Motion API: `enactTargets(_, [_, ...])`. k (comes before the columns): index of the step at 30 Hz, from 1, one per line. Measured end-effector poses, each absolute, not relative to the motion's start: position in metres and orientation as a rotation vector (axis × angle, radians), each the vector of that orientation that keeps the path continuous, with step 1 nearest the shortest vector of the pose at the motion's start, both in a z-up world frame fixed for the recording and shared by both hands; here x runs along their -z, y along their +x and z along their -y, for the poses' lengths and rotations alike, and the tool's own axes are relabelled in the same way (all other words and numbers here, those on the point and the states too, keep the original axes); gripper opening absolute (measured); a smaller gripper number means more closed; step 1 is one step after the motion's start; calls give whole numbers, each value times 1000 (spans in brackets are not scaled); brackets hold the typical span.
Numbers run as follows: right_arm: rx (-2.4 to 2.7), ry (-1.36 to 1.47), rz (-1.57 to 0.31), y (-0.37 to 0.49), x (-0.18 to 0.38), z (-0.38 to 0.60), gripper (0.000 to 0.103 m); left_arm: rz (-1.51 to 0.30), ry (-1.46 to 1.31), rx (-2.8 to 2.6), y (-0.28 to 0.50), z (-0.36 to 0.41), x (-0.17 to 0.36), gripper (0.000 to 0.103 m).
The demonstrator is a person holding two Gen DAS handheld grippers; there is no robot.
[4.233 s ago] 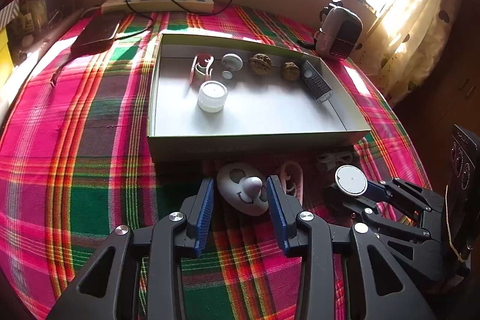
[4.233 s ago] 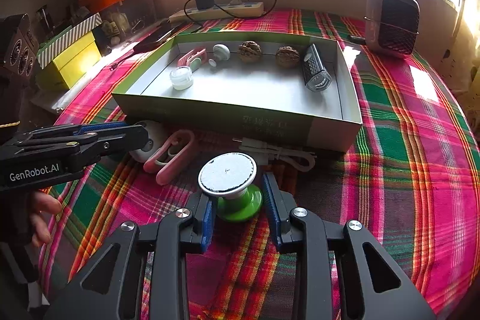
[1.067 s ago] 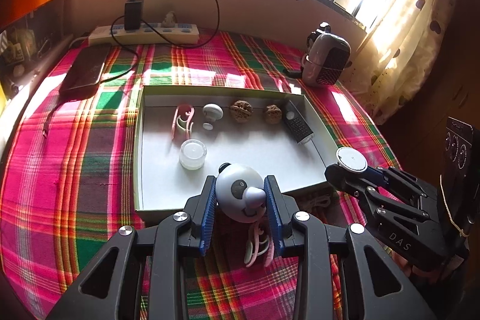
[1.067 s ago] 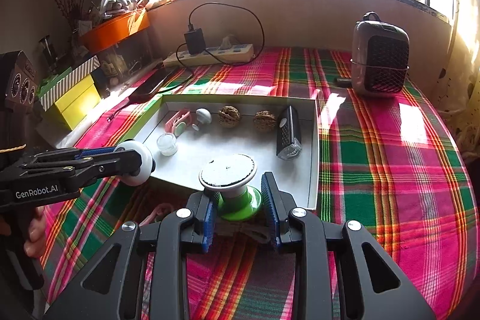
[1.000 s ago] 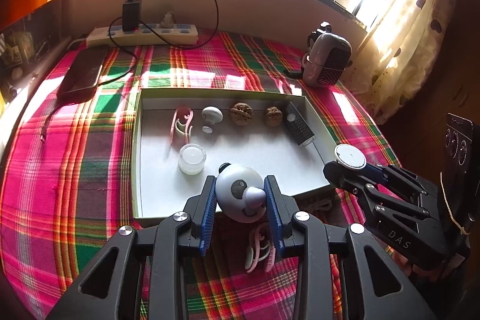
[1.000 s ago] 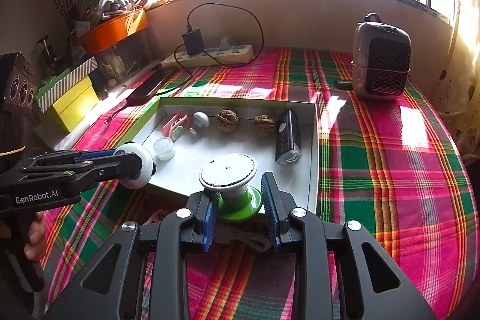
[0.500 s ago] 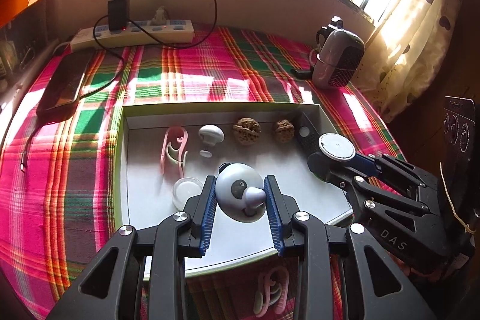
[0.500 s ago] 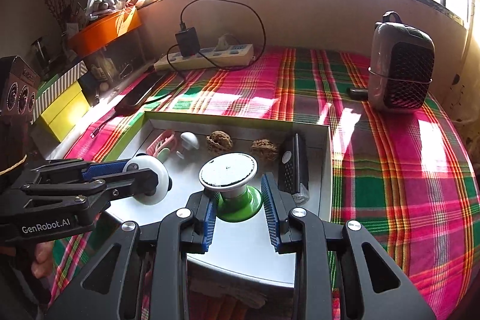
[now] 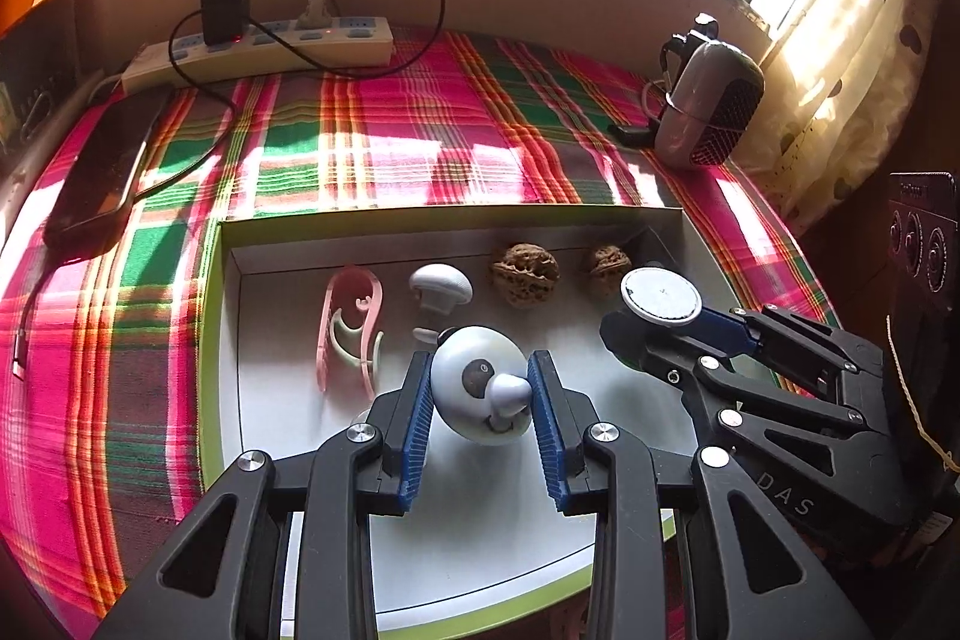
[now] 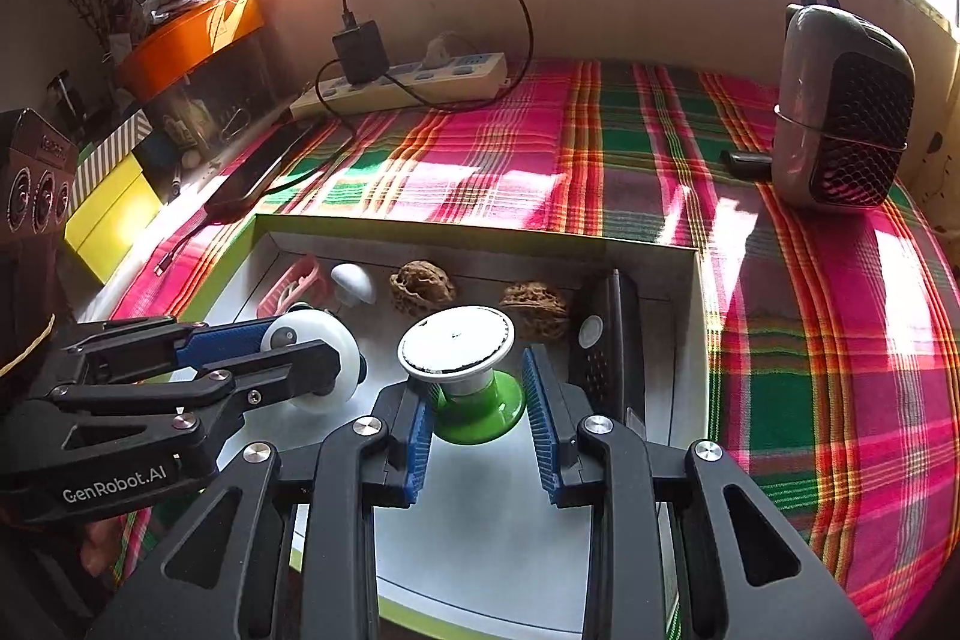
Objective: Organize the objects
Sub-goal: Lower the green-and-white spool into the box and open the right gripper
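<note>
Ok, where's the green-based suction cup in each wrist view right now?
Left wrist: green-based suction cup right of centre, in the right gripper, over the tray.
Right wrist: bottom centre, clamped between the blue pads.
Shared landmark: the larger walnut by the tray's far wall.

Two walnuts (image 9: 525, 274) in the far part of one box (image 9: 210, 340), one pink clip (image 9: 348, 322), one white mushroom knob (image 9: 441, 287), one black grater (image 10: 606, 340), two hand-held grippers (image 9: 480, 394), one power strip (image 9: 264, 52), one heater (image 9: 708, 112)
</note>
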State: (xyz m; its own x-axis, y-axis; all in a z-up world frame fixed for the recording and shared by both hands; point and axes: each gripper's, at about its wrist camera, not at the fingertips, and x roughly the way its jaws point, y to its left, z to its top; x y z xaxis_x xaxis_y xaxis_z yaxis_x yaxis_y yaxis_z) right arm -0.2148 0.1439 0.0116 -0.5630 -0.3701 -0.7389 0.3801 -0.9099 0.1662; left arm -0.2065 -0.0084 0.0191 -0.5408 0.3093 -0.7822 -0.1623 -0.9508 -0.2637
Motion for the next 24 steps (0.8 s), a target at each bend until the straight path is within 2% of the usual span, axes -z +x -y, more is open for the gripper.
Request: enactTargets(24, [2443, 1178, -18, -226, -2, -139, 30, 239, -1356, -2534, -214, 10, -13, 30])
